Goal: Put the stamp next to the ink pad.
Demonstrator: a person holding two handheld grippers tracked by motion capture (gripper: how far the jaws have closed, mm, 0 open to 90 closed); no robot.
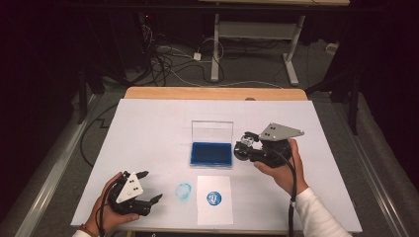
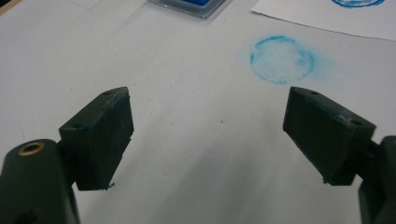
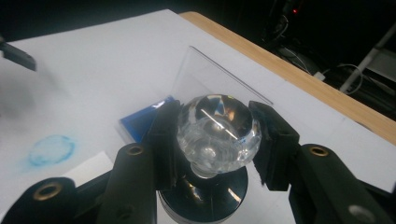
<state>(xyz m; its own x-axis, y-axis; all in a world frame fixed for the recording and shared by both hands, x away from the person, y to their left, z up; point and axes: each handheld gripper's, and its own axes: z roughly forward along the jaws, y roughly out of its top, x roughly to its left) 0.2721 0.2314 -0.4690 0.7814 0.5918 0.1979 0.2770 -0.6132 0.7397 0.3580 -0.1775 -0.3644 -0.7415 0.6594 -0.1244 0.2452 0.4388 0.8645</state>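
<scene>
My right gripper (image 1: 251,140) is shut on a stamp (image 1: 242,151) with a clear faceted knob (image 3: 215,133) and a round black base. Its pads (image 3: 163,140) press on both sides of the knob. It holds the stamp just right of the blue ink pad (image 1: 211,154), whose clear lid (image 1: 212,132) stands open behind it. A white paper card (image 1: 215,210) with a round blue print (image 1: 214,198) lies in front of the pad. My left gripper (image 1: 150,186) rests open at the front left, nothing between its fingers (image 2: 100,135).
A faint blue ring smudge (image 1: 183,191) marks the white table cover (image 1: 148,128) between the left gripper and the card; it lies ahead of the left jaws (image 2: 281,59). The wooden table edge (image 1: 212,93) runs along the back, with cables and a desk frame on the floor beyond.
</scene>
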